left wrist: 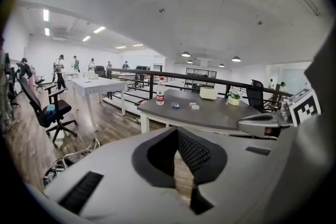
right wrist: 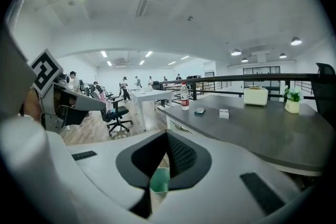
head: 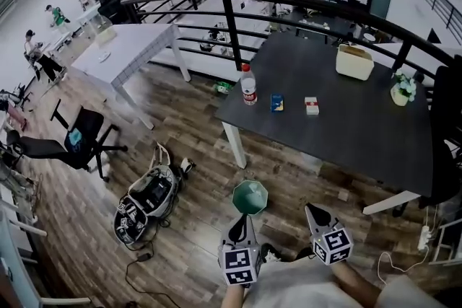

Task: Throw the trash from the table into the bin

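Three small items likely to count as trash are seen on the dark table [head: 346,133]: a clear bottle [head: 248,86] with a red cap and label, standing upright near the table's left edge, a small blue pack [head: 277,103] beside it, and a small white pack [head: 311,106] with a red stripe just to the right of that. All three lie apart from one another and well away from both tongs. A cream box [head: 354,61] and a potted plant [head: 401,89] are set further back on the table; whether either is meant to be thrown out cannot be told.

Nothing is judged to have been binned yet, as far as can be seen. The green bin [head: 250,197] is placed on the wooden floor just off the table's near corner, and nothing can be made out inside its open mouth.

The left gripper [head: 243,220] is held low, near the bin, its jaws clenched with nothing between them. The right gripper [head: 312,210] is likewise clamped together and empty.

Every pickup and every drop is judged as not yet done.
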